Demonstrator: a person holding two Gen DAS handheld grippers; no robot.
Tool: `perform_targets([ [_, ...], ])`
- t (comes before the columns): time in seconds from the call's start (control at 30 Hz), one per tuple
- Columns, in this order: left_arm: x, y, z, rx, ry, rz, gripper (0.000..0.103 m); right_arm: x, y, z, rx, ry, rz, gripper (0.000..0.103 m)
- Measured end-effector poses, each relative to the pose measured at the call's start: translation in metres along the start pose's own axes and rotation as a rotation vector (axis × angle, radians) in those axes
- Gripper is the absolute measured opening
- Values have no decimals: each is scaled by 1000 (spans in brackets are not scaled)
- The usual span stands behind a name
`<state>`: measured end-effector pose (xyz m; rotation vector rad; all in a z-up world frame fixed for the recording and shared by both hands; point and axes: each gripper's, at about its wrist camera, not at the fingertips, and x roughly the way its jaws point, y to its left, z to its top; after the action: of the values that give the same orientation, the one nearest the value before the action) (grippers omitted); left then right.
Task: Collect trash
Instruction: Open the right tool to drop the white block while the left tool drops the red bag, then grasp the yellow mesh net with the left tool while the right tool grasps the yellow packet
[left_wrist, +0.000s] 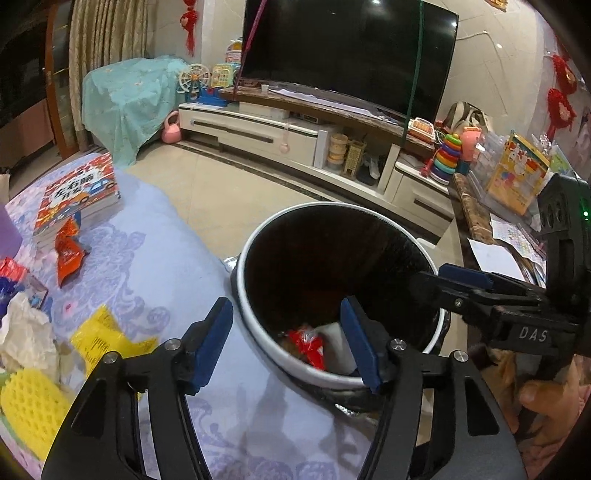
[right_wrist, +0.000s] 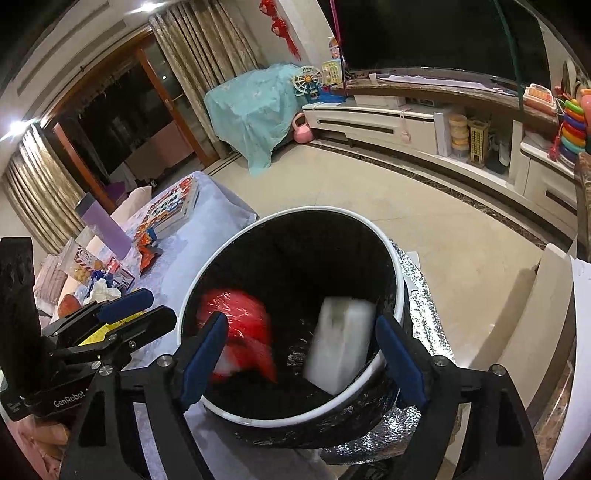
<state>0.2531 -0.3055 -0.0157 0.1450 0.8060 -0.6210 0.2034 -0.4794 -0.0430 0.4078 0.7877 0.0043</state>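
Note:
A black bin (left_wrist: 332, 251) with a white rim stands at the edge of the lilac-clothed table (left_wrist: 166, 258). Both grippers hang over it. My left gripper (left_wrist: 286, 343) is open above the bin's near rim, with nothing between its blue pads. My right gripper (right_wrist: 301, 362) is open too, its jaws wide over the bin (right_wrist: 295, 251). Below it, a red wrapper (right_wrist: 240, 332) and a white block (right_wrist: 341, 343) show blurred inside the bin, free of the pads. The left wrist view shows the red wrapper (left_wrist: 308, 343) down in the bin.
On the table lie an orange wrapper (left_wrist: 68, 251), a yellow wrapper (left_wrist: 107, 339), crumpled white paper (left_wrist: 26, 332), a yellow mesh pad (left_wrist: 29, 410) and stacked books (left_wrist: 81, 192). A purple bottle (right_wrist: 105, 225) stands further back. A side table with papers (left_wrist: 495, 254) is to the bin's right.

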Motion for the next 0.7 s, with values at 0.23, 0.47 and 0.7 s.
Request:
perform_targets([
  [0.23, -23, 21, -29, -84, -6, 19, 68, -12, 9, -11, 10, -30, 23, 88],
  [0.47, -54, 43, -69, -152, -20, 62, 69, -23, 28, -30, 3, -68, 56, 89],
  [0.7, -78, 71, -97, -220, -21, 99, 69, -22, 52, -47, 3, -57, 106, 89],
])
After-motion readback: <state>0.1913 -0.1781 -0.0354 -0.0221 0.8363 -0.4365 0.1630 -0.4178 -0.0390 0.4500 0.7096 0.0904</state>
